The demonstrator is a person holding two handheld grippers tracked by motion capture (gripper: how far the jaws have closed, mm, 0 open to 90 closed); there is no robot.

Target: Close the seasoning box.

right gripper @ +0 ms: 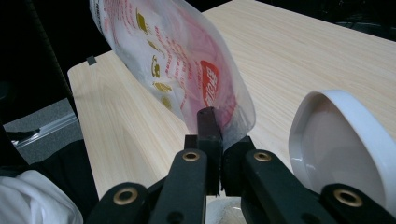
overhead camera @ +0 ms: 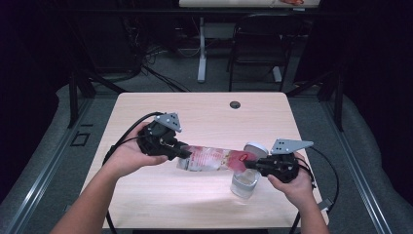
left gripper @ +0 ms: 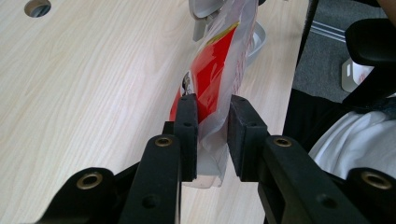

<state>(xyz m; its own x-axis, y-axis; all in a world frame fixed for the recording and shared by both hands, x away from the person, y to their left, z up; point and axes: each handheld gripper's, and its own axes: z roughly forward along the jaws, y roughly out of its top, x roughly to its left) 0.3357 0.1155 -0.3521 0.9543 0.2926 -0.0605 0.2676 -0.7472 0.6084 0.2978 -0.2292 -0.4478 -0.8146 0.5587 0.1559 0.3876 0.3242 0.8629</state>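
A clear plastic pouch point(overhead camera: 209, 158) with red print hangs stretched sideways over the table point(overhead camera: 146, 195), held at both ends. My left gripper point(overhead camera: 182, 152) is shut on its left end; in the left gripper view the jaws point(left gripper: 212, 135) pinch the pouch point(left gripper: 215, 70) at its edge. My right gripper point(overhead camera: 251, 163) is shut on the right end, and its own view shows the pouch point(right gripper: 177, 60) pinched at a corner point(right gripper: 219, 133). A clear glass jar point(overhead camera: 243, 183) stands just below that end. A white lid point(overhead camera: 256, 147) lies beside it, also seen as a white lid point(right gripper: 336, 140) close by.
A cable hole point(overhead camera: 235, 104) sits near the table's far edge. A dark chair point(overhead camera: 258, 44) and a desk leg point(overhead camera: 201, 48) stand beyond the table. Bare wood lies at the far side point(overhead camera: 204, 112) and along the near edge.
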